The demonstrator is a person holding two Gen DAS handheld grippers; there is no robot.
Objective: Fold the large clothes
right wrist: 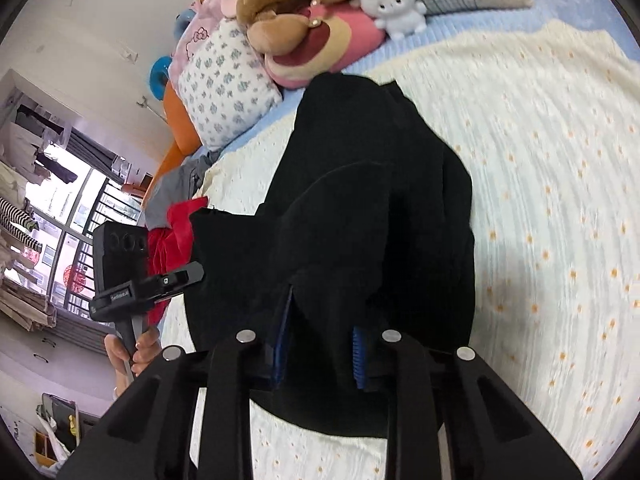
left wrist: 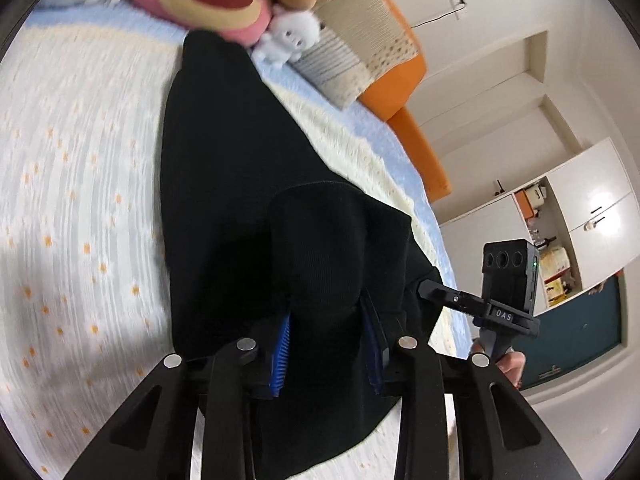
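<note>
A large black garment [left wrist: 224,184] lies lengthwise on the cream bedspread [left wrist: 80,184], its near end raised off the bed in a bunched fold. My left gripper [left wrist: 326,320] is shut on that fold, the cloth pinched between its blue pads [left wrist: 282,356]. In the right wrist view the same garment [right wrist: 360,152] runs toward the pillows, and my right gripper [right wrist: 322,320] is shut on another bunch of its near edge. Each view also shows the other gripper beside it: the right one [left wrist: 480,304] and the left one [right wrist: 168,280], held by a hand [right wrist: 140,350].
Plush toys [right wrist: 320,20] and pillows [right wrist: 228,80] crowd the head of the bed, just past the garment's far end. A red cloth [right wrist: 176,232] and a grey one [right wrist: 176,184] lie at the bed's left edge. White cabinets [left wrist: 580,216] stand beyond the bed's right edge.
</note>
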